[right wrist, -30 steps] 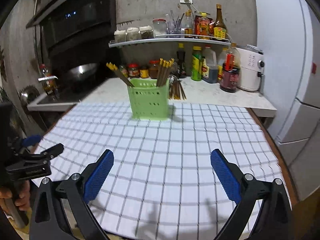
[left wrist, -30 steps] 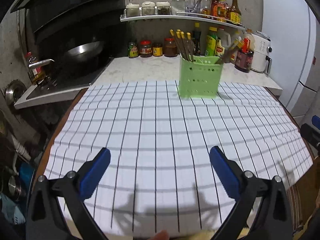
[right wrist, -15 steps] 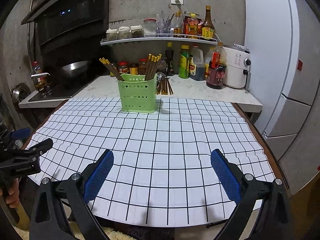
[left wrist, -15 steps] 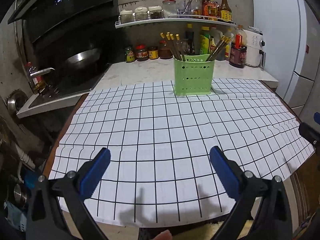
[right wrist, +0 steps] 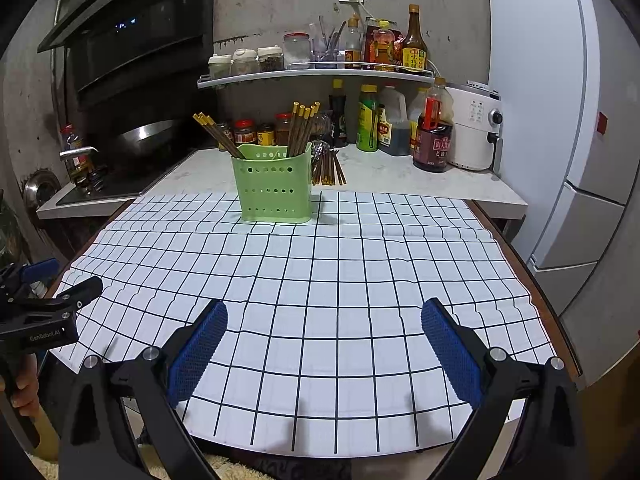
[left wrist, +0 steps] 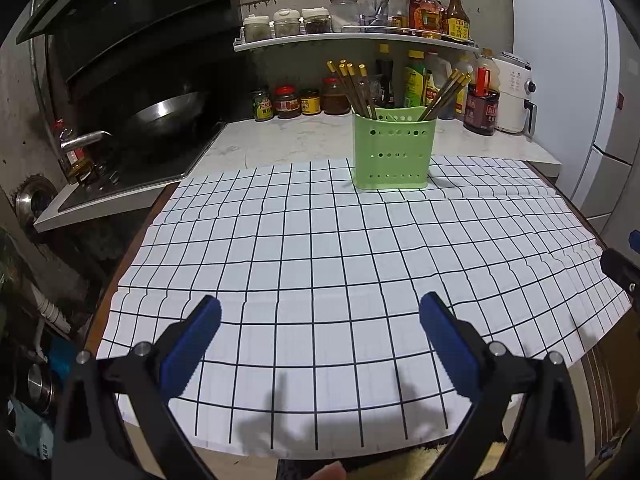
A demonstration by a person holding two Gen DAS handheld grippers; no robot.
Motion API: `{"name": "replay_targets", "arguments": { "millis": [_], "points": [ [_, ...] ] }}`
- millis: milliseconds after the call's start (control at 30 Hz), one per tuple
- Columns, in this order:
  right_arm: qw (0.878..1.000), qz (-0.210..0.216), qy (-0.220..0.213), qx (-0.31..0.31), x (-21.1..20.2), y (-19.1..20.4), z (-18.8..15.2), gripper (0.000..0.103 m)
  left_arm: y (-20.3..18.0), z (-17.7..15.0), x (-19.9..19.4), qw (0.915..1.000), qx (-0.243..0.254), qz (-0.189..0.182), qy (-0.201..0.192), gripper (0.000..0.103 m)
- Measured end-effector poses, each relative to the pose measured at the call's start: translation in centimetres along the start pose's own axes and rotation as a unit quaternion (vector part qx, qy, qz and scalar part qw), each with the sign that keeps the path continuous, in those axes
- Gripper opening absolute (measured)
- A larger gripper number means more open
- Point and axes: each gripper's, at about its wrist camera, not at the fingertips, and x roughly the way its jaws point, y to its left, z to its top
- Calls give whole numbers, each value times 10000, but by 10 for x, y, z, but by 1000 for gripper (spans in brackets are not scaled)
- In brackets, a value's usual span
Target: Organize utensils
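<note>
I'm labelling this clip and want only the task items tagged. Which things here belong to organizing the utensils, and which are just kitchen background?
Part of the job:
- green utensil holder
- chopsticks standing in it
- loose chopsticks behind it on the counter
- left tongs and right tongs, both open and empty

Just lying about:
- sauce bottles
- spice jars
- wok
- white appliance
- checked cloth

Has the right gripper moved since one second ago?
Yes. The right gripper has pulled back from the green holder, which now looks smaller and farther, with more of the checked cloth showing in front.

Right gripper (right wrist: 323, 320) fingers (right wrist: 450, 350) spread wide above checked cloth (right wrist: 360, 280), green holder (right wrist: 274, 188) upright with chopsticks (right wrist: 302, 130)
</note>
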Motion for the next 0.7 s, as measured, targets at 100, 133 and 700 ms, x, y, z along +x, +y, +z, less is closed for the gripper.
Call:
{"name": "replay_targets", "arguments": {
  "millis": [100, 133, 700],
  "points": [
    [10000, -6, 14, 26, 1, -1, 0, 97, 0, 1, 0, 10000, 2, 4, 0, 97],
    [10000, -5, 17, 34, 1, -2, 0, 97, -1, 1, 0, 10000, 1, 8, -2, 97],
    [10000, -2, -10, 75, 0, -6, 1, 97, -1, 3, 0, 10000, -9, 17, -35, 97]
  ]
}}
